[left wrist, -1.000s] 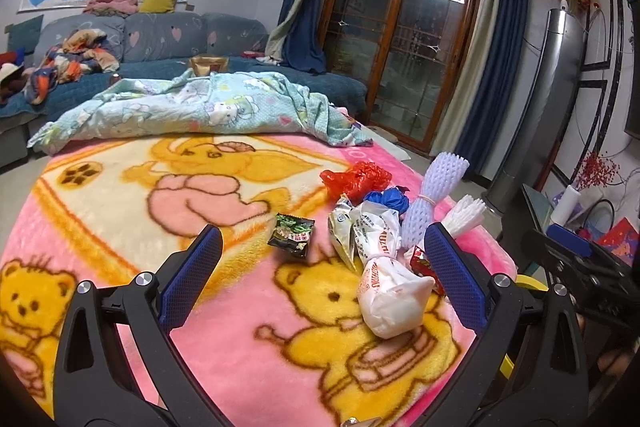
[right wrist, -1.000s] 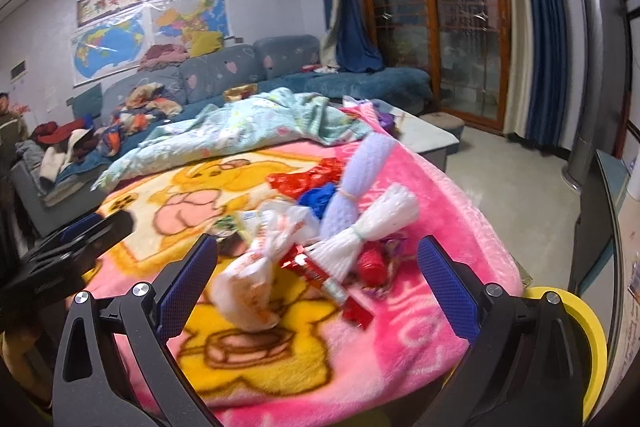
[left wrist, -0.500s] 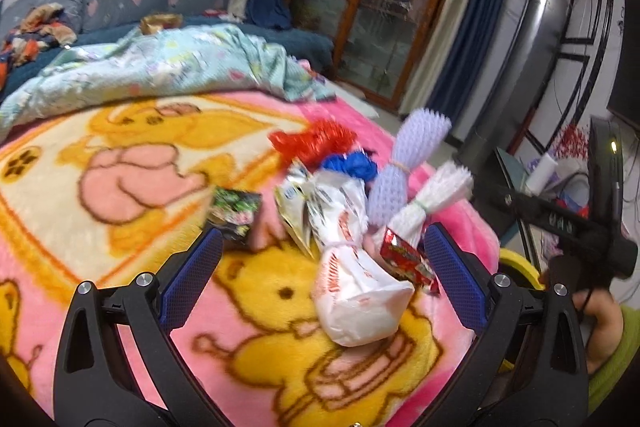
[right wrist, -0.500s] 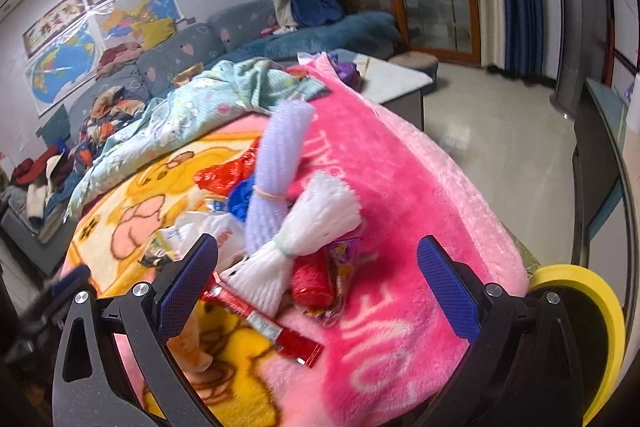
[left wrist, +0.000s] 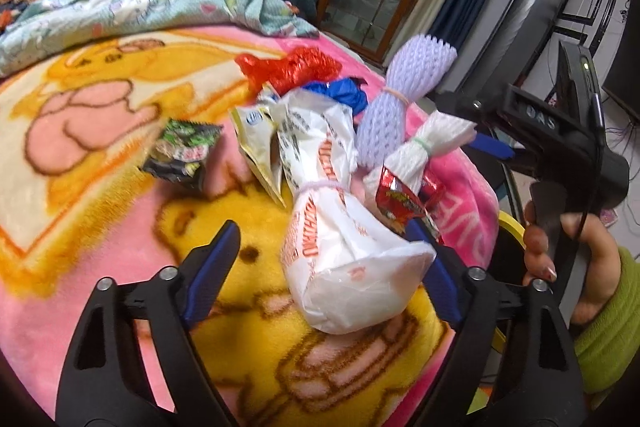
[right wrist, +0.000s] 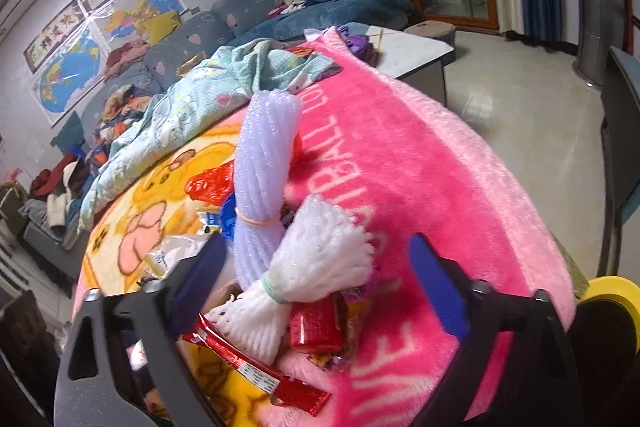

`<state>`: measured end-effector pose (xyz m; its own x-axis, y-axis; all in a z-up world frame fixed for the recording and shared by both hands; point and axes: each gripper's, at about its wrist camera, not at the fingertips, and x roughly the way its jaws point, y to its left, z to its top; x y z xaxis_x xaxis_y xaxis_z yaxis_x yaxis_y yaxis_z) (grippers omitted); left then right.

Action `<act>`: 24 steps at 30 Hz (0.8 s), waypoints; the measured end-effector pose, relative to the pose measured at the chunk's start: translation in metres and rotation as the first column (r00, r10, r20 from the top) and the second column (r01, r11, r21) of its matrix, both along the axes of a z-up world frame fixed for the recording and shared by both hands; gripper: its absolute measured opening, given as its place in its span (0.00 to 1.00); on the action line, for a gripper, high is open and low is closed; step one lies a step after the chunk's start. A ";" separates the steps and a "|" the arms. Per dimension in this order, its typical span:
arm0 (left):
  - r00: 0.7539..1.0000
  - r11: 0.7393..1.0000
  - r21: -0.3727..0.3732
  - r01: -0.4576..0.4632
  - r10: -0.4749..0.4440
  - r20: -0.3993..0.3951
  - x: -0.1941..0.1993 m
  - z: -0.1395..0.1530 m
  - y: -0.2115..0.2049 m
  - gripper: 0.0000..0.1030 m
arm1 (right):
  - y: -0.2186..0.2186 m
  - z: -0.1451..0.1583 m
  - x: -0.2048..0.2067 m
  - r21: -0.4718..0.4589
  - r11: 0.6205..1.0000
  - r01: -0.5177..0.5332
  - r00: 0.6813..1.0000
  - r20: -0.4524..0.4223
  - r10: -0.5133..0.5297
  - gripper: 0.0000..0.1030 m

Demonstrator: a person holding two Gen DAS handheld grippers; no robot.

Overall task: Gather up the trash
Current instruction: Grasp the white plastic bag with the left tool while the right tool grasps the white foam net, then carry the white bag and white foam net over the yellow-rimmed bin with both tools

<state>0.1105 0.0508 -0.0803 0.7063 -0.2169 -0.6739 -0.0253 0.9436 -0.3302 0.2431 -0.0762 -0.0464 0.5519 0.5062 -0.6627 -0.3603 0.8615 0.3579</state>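
Between the spread fingers of the left gripper [left wrist: 320, 259] lies the tied white plastic bag [left wrist: 344, 259]: likely light, soft, slippery; grasp near its banded neck. The right gripper [right wrist: 316, 279], fingers also spread, holds nothing.

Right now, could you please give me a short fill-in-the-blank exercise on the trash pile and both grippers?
1. The white plastic bag lies between the open fingers of the ____ gripper.
2. The purple foam net is cinched by a rubber band of ____ colour.
3. The white foam net lies in front of the ____ gripper.
4. All the trash rests on a blanket that is mainly ____.

Missing words: left; orange; right; pink
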 end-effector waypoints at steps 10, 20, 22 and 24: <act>0.999 1.000 -0.010 0.016 -0.017 -0.043 0.004 -0.010 -0.004 0.47 | -0.014 -0.006 -0.004 0.087 0.996 0.012 0.999 -0.049 -0.008 0.23; 1.000 1.000 0.004 -0.022 0.022 -0.003 -0.006 0.002 0.004 0.35 | -0.020 0.022 -0.021 0.107 0.994 0.024 0.998 0.051 -0.029 0.18; 1.000 1.000 0.012 -0.028 0.028 0.013 -0.008 0.007 0.006 0.35 | -0.020 0.030 -0.025 0.110 0.994 0.029 0.996 0.084 -0.038 0.18; 0.999 0.999 0.018 -0.035 0.034 0.036 -0.011 0.014 0.008 0.34 | -0.022 0.036 -0.028 0.111 0.993 0.027 0.993 0.110 -0.039 0.18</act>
<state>0.0996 0.0584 -0.0664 0.7369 -0.1795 -0.6517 -0.0464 0.9484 -0.3137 0.2153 -0.0978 -0.0099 0.6370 0.5524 -0.5377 -0.3755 0.8315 0.4093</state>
